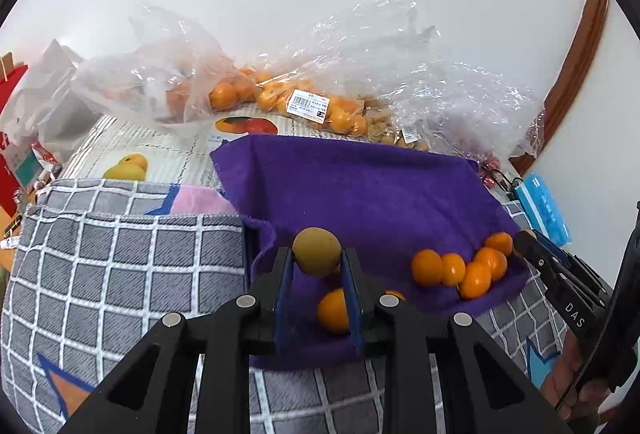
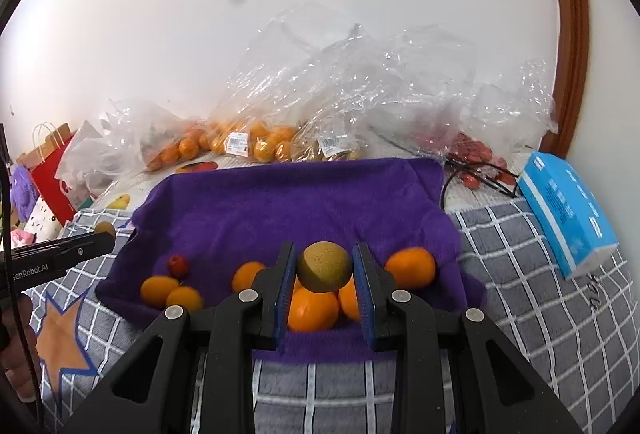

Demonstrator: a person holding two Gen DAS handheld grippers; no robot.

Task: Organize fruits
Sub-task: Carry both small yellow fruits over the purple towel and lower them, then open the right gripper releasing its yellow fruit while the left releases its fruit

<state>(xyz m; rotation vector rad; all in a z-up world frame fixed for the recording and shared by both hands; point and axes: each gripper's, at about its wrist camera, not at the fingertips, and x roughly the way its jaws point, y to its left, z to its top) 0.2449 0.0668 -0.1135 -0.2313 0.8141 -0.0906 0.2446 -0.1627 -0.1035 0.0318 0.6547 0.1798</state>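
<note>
The left gripper (image 1: 317, 261) has its jaws clamped on a round, rough-skinned olive-brown fruit (image 1: 316, 251). The right gripper (image 2: 325, 270) grips a second round olive-brown fruit (image 2: 324, 267) the same way. Both hang just above a purple fleece cloth (image 2: 280, 202) strewn with small orange kumquats (image 1: 460, 268) and one small red fruit (image 2: 177, 265). The cloth lies on a grey checked blanket (image 1: 120, 266). Behind are clear plastic bags of oranges (image 1: 280, 94).
</note>
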